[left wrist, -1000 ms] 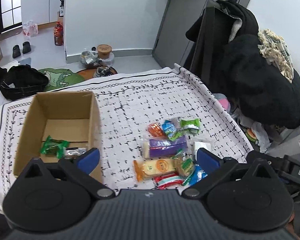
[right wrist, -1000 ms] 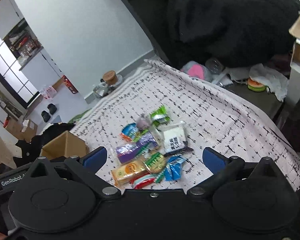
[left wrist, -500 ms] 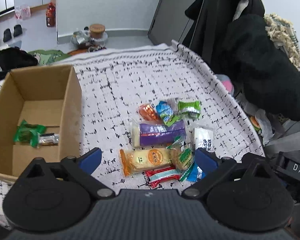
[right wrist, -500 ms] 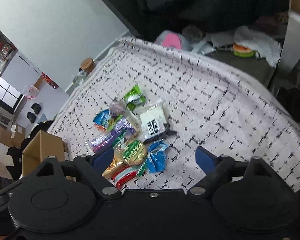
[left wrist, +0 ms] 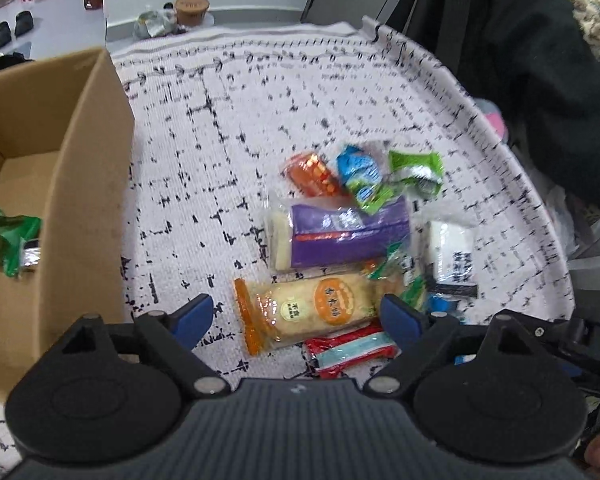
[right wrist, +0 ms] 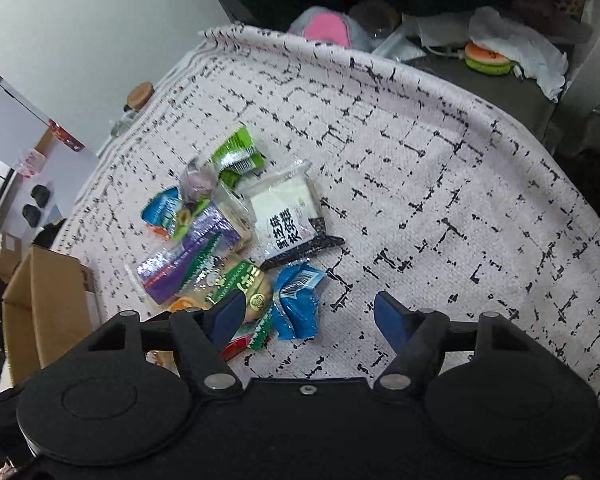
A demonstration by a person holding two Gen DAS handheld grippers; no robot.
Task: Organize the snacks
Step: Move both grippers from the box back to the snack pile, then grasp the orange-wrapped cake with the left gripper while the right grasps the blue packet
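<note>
- Both grippers have come in lower and closer to the snack pile over the last second, so the packets fill more of each view and the cardboard box (left wrist: pixel 80 184) now runs off the left edge of my left view
- My left gripper (left wrist: pixel 300 318) is released, blue fingers wide apart, straddling the orange biscuit packet (left wrist: pixel 312 308) at the near side of the pile without touching it that I can see
- My right gripper (right wrist: pixel 310 316) is also released; its left fingertip (right wrist: pixel 228 314) overlaps the green-labelled packet (right wrist: pixel 236 280) in view, though I cannot tell whether it touches, and the blue packet (right wrist: pixel 296 304) lies between the fingers
- Snacks sit in a loose heap on the patterned cloth (left wrist: pixel 220 120), right of the box: a purple packet (left wrist: pixel 344 232) in the middle, a red-orange packet (left wrist: pixel 312 174), a blue-green one (left wrist: pixel 360 176) and a green one (left wrist: pixel 416 170) at the far side, a white packet with black print (right wrist: pixel 284 212) to the right, a red-and-teal one (left wrist: pixel 352 350) nearest
- Inside the box I see a green packet (left wrist: pixel 4 240) on the floor with a small silvery wrapper (left wrist: pixel 30 256) just beside it
</note>
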